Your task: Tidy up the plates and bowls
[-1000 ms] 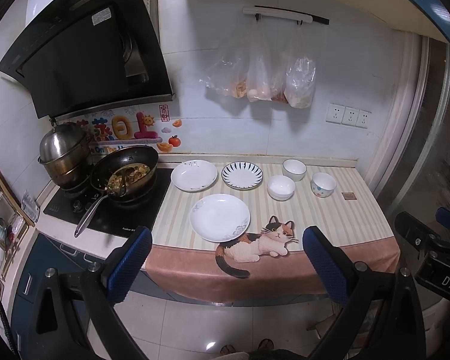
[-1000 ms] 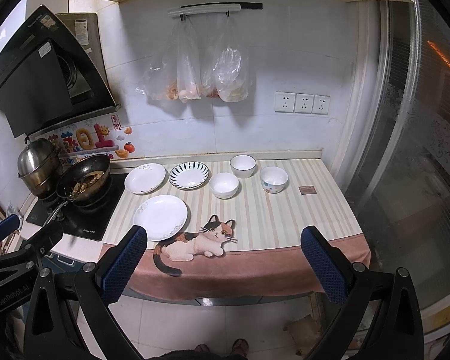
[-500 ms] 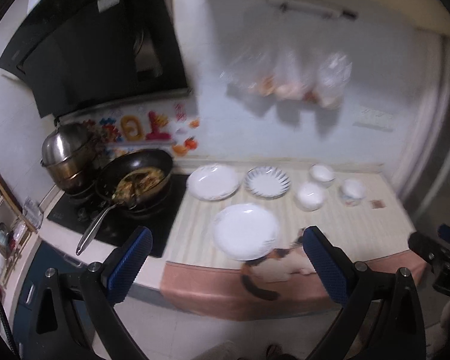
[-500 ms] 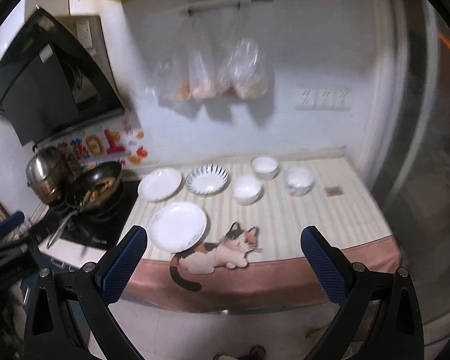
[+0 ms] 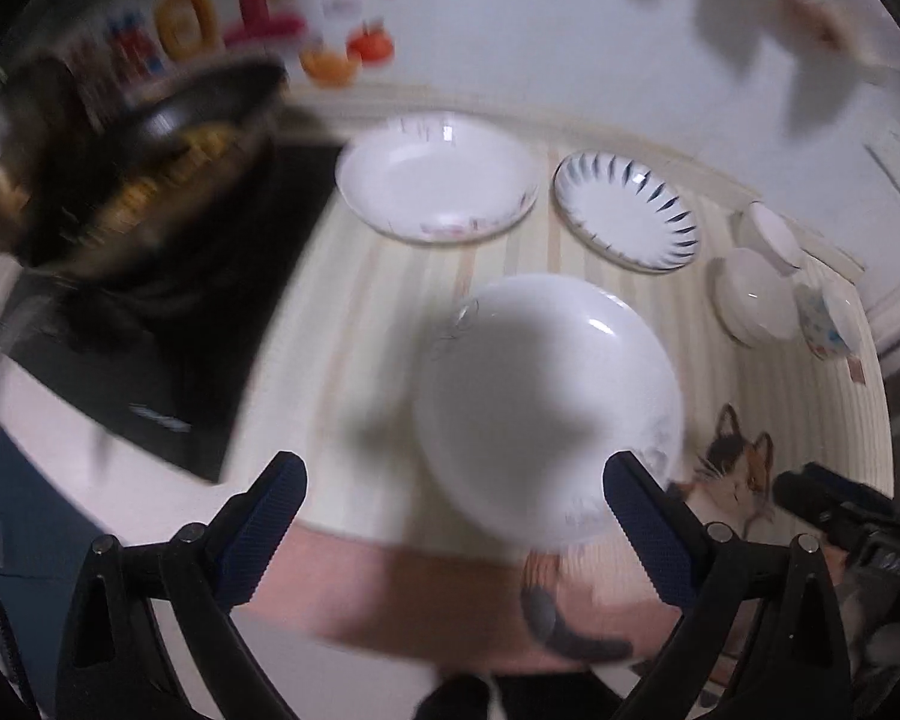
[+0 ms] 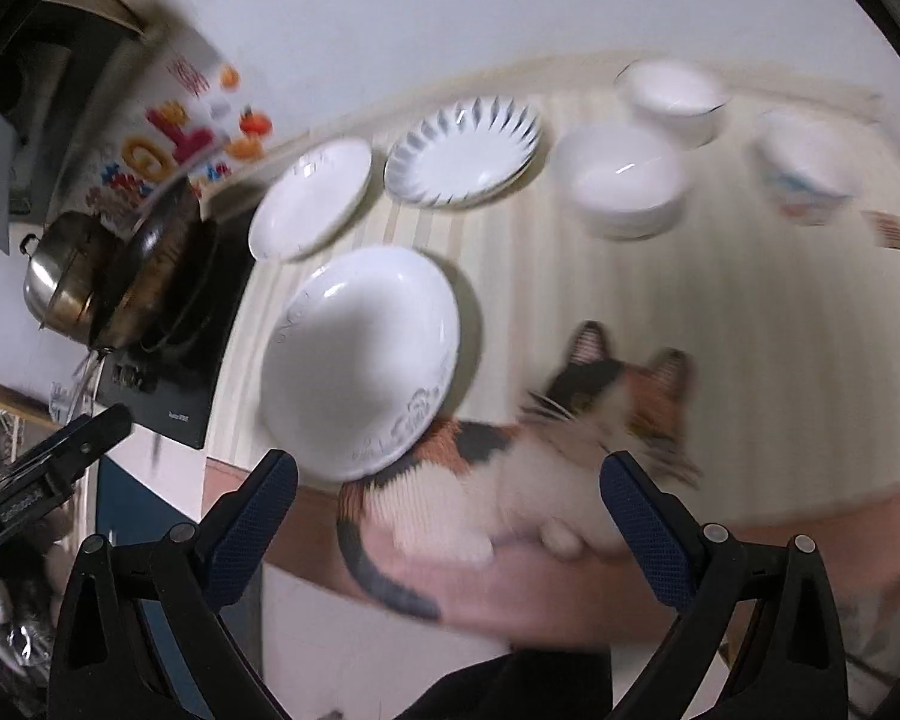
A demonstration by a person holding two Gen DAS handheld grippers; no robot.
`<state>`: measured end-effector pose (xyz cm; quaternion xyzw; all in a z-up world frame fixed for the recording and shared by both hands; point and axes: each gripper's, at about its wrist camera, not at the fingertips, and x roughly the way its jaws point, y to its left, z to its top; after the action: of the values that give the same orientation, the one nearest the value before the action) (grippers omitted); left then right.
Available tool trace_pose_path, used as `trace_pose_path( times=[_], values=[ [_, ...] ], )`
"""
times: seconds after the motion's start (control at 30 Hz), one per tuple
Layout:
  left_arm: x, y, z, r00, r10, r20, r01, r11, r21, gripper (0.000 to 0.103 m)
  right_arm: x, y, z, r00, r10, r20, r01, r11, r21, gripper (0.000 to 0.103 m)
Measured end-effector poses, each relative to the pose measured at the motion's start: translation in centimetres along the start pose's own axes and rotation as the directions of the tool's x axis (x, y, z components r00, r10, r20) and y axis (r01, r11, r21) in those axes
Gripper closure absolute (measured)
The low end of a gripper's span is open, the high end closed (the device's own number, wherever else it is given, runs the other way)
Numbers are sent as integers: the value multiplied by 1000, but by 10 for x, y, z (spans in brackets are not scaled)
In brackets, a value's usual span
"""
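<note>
Three plates lie on the striped counter mat. A large white plate [image 5: 546,414] [image 6: 360,360] sits nearest the front edge. Behind it are a white plate with a small print [image 5: 438,183] [image 6: 312,198] and a blue-rayed plate [image 5: 627,210] [image 6: 462,150]. To the right stand three bowls: a plain white one [image 5: 750,303] [image 6: 621,189], a white one behind it [image 5: 774,234] [image 6: 672,99] and a patterned one [image 5: 828,318] [image 6: 804,171]. My left gripper [image 5: 453,516] is open just in front of the large plate. My right gripper [image 6: 450,513] is open over the front edge, empty.
A black cooktop [image 5: 168,324] with a frying pan of food [image 5: 144,162] and a steel pot [image 6: 66,282] stands left of the plates. A cat picture [image 6: 540,438] is printed on the mat's front drape. The tiled wall [image 5: 540,30] closes the back.
Both grippers have moved quickly forward and down toward the counter; the plates now loom large and blurred. Nothing on the counter has shifted.
</note>
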<state>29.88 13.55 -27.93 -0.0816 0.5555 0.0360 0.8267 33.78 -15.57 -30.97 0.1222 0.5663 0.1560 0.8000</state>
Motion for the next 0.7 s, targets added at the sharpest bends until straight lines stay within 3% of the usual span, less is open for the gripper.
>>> trace_pose_path(
  times=[0.07, 0.13, 0.3, 0.4, 0.47, 0.7],
  values=[
    [38, 3, 12, 997, -47, -65, 46, 999, -16, 6, 47, -5, 22, 998, 9, -55, -10, 1000, -20, 8],
    [66, 3, 20, 993, -38, -115, 36, 999, -18, 14, 88, -7, 40, 993, 31, -110, -35, 999, -34, 18],
    [112, 7, 26, 977, -44, -209, 39, 999, -25, 53, 149, -2, 66, 979, 65, -193, -75, 996, -43, 39],
    [114, 10, 27, 978, -48, -201, 43, 999, -30, 54, 169, 6, 73, 970, 83, -230, -98, 994, -54, 51],
    [111, 12, 25, 980, -51, -195, 44, 998, -42, 54, 181, 9, 75, 963, 94, -251, -113, 992, -64, 69],
    [98, 8, 19, 981, -48, -188, 40, 998, -44, 55, 184, 10, 74, 966, 76, -248, -102, 990, -94, 70]
  ],
)
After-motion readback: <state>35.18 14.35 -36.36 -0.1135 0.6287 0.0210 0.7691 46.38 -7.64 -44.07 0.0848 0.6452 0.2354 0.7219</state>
